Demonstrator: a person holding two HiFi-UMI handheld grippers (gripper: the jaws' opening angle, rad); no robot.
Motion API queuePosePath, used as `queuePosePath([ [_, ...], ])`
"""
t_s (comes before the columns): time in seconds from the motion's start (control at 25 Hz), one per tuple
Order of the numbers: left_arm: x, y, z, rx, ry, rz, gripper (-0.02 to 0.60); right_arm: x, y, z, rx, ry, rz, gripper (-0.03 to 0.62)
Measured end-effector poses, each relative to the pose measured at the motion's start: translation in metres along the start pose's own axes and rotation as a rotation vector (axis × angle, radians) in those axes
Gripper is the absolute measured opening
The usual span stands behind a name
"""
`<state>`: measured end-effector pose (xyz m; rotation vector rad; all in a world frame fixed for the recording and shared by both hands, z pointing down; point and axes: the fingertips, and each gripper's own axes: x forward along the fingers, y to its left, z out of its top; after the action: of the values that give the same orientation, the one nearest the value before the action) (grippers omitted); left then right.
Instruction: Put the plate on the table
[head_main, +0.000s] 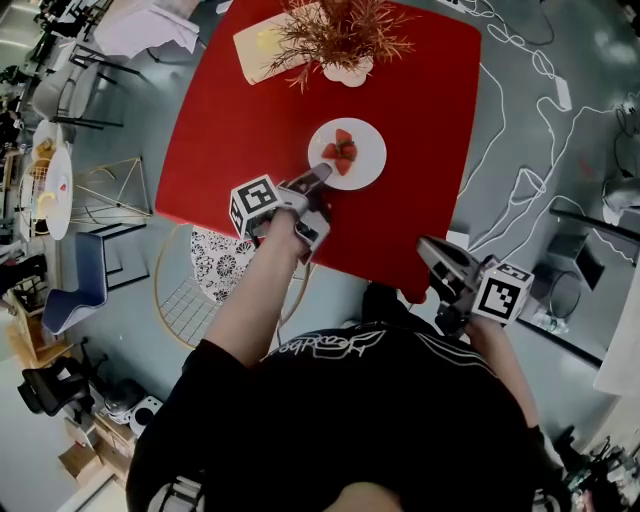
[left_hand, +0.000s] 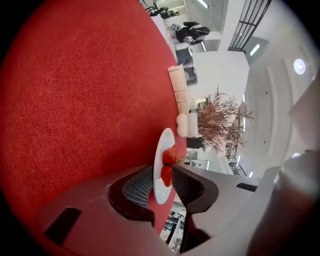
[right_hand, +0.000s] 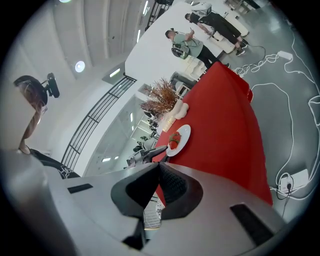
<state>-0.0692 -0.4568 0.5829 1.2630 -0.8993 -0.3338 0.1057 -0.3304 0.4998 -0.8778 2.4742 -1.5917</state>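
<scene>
— Looked like a big open lab or studio hall, hardly a home.
— Judged by what?
— By the bare grey floor (head_main: 590, 150) strewn with white cables (head_main: 519, 182) and a power strip (head_main: 562, 92), office chairs (head_main: 70, 290) pushed aside, a railed gallery (right_hand: 100, 117) under a high white ceiling with round lamps (right_hand: 80, 66), and people (right_hand: 187, 42) standing at work tables far back.

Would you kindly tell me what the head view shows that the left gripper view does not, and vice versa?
Head view only: the right hand-held gripper beside the table corner, and floor cables. Left gripper view only: the plate rim between the left hand-held gripper's parted jaws. Both: the white plate with strawberries on the red table, and the dried plant.
</scene>
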Motion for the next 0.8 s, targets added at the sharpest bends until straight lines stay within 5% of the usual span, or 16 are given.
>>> queuePosePath([
  [0.44,0.0,-0.007,-0.002,0.036,0.025,0.004,0.178,0.0,0.004,0.006,0.012,0.003,0.014,0.008],
  [0.8,0.002,-0.013,-0.009,0.214,0.098,0.034,0.235,0.004,0.007,0.01,0.011,0.004,0.025,0.008],
])
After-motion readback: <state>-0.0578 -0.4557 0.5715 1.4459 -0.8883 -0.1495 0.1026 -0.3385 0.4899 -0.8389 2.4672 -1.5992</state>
